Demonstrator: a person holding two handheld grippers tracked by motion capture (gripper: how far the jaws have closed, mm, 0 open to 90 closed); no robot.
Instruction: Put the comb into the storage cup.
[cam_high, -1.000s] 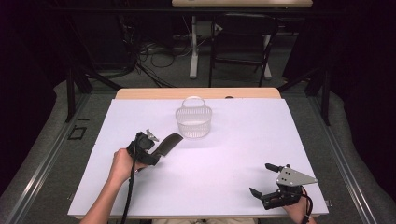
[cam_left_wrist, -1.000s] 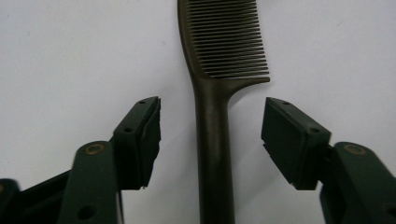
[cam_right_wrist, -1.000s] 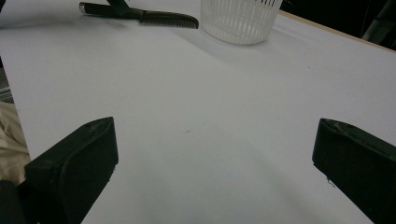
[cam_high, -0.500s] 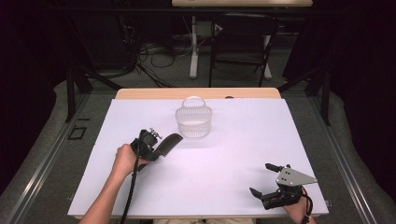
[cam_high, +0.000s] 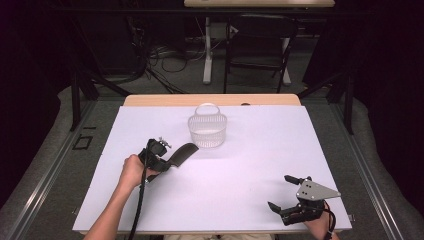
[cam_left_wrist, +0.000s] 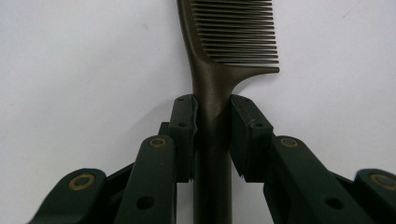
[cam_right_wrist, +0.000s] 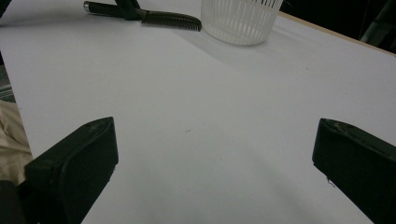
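The left gripper (cam_left_wrist: 212, 135) has just been closing and now clamps the dark comb (cam_left_wrist: 224, 56) by its handle; that gripper's view shows the fine teeth. The high view shows the comb beside a ribbed translucent basket (cam_high: 207, 131) on the white counter (cam_high: 260, 150). The right gripper (cam_high: 289, 196) rests spread, holding nothing.

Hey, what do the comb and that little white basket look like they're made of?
The comb looks like moulded plastic, dark brown with a matte sheen; its teeth and handle are one smooth piece. The basket seems thin, translucent white plastic with fine vertical slats and a hoop handle. Neither is certain from looks alone.
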